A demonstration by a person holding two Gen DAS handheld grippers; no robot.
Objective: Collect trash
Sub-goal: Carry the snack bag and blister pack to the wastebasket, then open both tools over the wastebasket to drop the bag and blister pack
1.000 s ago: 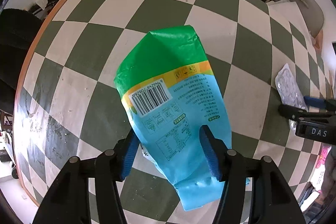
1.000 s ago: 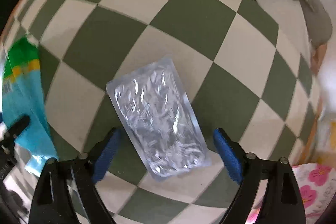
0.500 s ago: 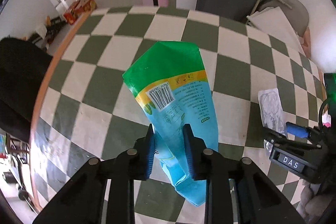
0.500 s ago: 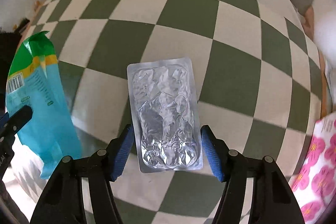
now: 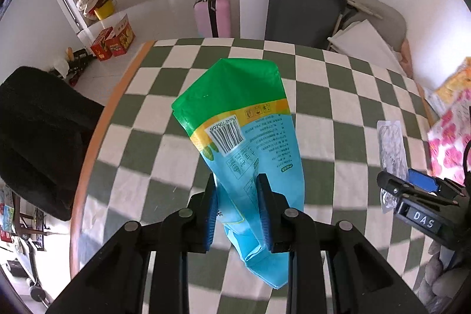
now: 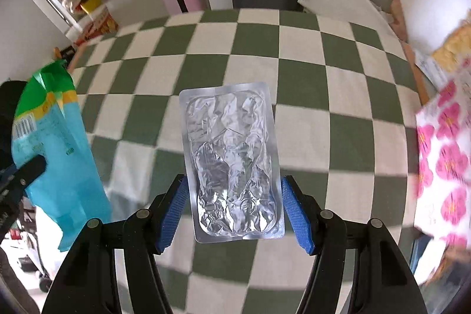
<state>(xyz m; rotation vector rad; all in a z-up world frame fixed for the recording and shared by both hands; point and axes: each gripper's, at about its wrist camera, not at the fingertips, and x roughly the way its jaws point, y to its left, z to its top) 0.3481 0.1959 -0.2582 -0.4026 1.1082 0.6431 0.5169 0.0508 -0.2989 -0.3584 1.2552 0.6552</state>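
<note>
My left gripper (image 5: 237, 187) is shut on a green and blue snack bag (image 5: 244, 125) with a barcode and holds it up above the checkered table (image 5: 141, 137). My right gripper (image 6: 232, 190) is shut on a silver foil blister pack (image 6: 231, 161), its edges pinched between the blue pads, lifted off the table (image 6: 323, 84). The snack bag shows at the left of the right wrist view (image 6: 50, 143). The blister pack (image 5: 391, 146) and the right gripper (image 5: 412, 190) show at the right of the left wrist view.
A pink flowered bag (image 6: 441, 155) stands at the table's right edge. A black chair (image 5: 38, 131) is left of the table. A pink suitcase (image 5: 212, 11), a folded cot (image 5: 300, 11) and red boxes (image 5: 114, 40) lie beyond the far edge.
Both grippers have closed on their items and lifted them well above the table. The cameras have risen, so the room beyond the table is now in view.
</note>
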